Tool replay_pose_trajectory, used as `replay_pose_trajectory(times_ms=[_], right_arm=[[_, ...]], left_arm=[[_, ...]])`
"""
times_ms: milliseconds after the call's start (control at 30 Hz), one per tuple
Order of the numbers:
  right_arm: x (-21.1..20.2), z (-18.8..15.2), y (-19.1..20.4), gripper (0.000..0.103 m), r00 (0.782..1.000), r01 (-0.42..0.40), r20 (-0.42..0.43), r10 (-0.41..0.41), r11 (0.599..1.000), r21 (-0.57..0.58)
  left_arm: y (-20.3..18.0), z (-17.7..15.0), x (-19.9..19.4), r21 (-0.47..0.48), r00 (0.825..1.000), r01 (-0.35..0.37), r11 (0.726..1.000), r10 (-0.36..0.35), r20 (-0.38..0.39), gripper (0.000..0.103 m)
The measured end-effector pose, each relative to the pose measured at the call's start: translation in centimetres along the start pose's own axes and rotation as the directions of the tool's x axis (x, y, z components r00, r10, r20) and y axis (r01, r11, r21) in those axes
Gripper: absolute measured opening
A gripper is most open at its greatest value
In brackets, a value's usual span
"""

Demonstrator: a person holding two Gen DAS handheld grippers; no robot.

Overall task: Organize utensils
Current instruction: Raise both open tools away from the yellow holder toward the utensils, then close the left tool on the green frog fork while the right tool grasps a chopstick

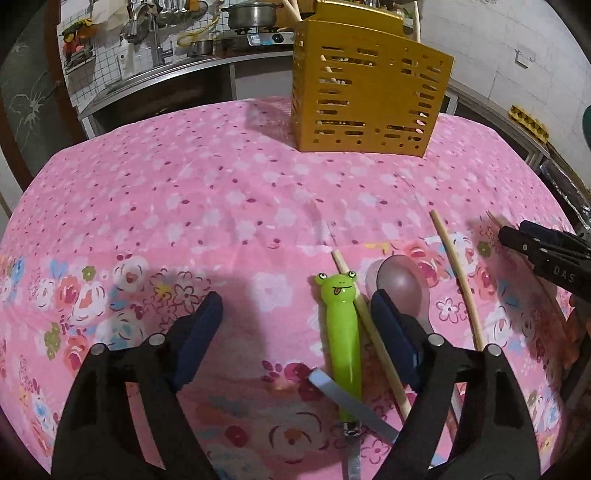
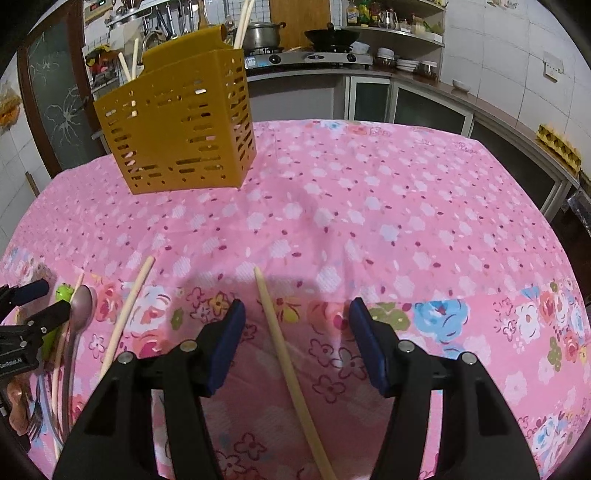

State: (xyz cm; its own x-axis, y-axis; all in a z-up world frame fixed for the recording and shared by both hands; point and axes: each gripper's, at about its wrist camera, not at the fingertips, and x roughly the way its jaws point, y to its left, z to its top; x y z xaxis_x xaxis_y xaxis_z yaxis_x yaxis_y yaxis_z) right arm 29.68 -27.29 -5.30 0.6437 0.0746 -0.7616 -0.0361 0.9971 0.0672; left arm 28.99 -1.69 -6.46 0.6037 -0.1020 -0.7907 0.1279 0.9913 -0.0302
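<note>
On the pink flowered tablecloth lie several utensils. A green frog-handled utensil lies between the fingers of my left gripper, close to the right finger; the jaws stand wide and touch nothing. A wooden chopstick and a pinkish metal spoon lie by that finger, and a second chopstick lies further right. My right gripper is open, low over the cloth, with another chopstick lying loose between its fingers. The yellow slotted utensil holder stands at the far side with chopsticks in it.
A flat metal blade crosses under the frog handle. My right gripper shows at the right edge of the left wrist view. A kitchen counter with stove and pot runs behind the table. An egg carton sits on the right counter.
</note>
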Motion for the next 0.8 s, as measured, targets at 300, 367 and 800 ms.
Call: replay_pose_trajectory(times_ms=[300,367,800], right_arm=[[0.18,0.02,0.09,0.054,1.000,0.006,-0.004,-0.006,1.000,-0.007],[0.18,0.03,0.06,0.053,1.000,0.005,-0.005,-0.005,1.000,-0.005],[0.00,-0.01,-0.15,0.022,1.000,0.003,0.006,-0.003,1.000,-0.010]], left_arm=[[0.14,-0.08,-0.19,-0.017,1.000,0.017,1.000,-0.017,0.005,0.071],[0.13,-0.02,-0.34,-0.020,0.999,0.032,0.999,-0.032,0.008,0.062],[0.83,0.03,-0.81,-0.050,0.999,0.046,0.998,-0.046,0.005,0.038]])
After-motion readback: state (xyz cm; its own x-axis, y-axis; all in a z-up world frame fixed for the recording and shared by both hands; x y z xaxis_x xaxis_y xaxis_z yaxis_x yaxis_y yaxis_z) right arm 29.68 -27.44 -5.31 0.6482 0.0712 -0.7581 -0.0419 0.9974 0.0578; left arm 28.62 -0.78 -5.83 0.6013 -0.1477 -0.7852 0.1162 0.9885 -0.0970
